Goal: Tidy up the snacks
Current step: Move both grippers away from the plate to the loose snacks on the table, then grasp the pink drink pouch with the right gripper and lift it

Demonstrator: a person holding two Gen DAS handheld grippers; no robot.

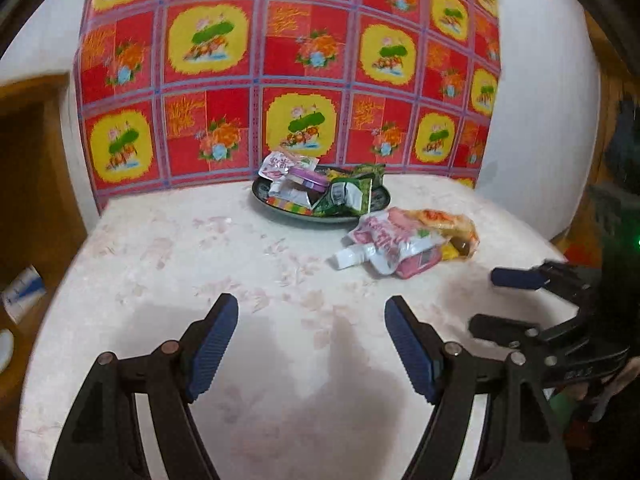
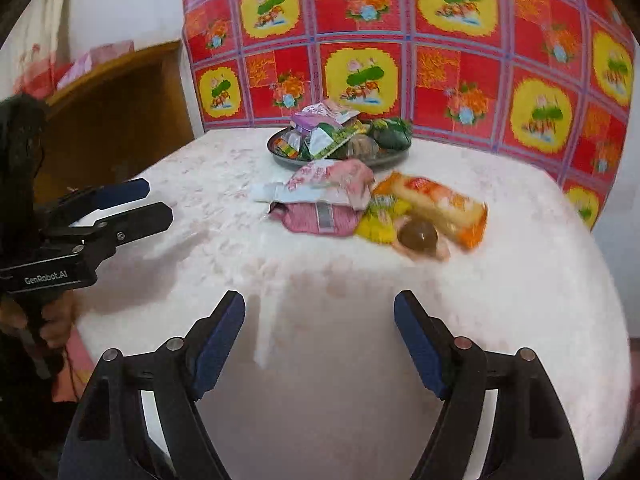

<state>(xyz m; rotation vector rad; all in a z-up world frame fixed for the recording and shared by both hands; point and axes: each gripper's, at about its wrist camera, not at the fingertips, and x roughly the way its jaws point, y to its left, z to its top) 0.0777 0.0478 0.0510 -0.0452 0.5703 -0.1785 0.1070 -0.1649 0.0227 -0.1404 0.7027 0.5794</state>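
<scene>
Several wrapped snacks already filled the dark round plate (image 1: 382, 194), while a loose pile of pink, yellow and orange packets (image 2: 360, 208) lay just beside it on the pale marbled surface (image 1: 180, 248). Left gripper (image 1: 312, 344) and right gripper (image 2: 320, 340) hovered with fingers spread, empty, over bare room near the front edge.

Dark plate (image 2: 280, 156) heaped with snack packets; beside it, loose pink pouches (image 2: 320, 196), orange packet (image 2: 440, 204).

Red cloth (image 1: 304, 60), wood cabinet (image 2: 120, 120).
</scene>
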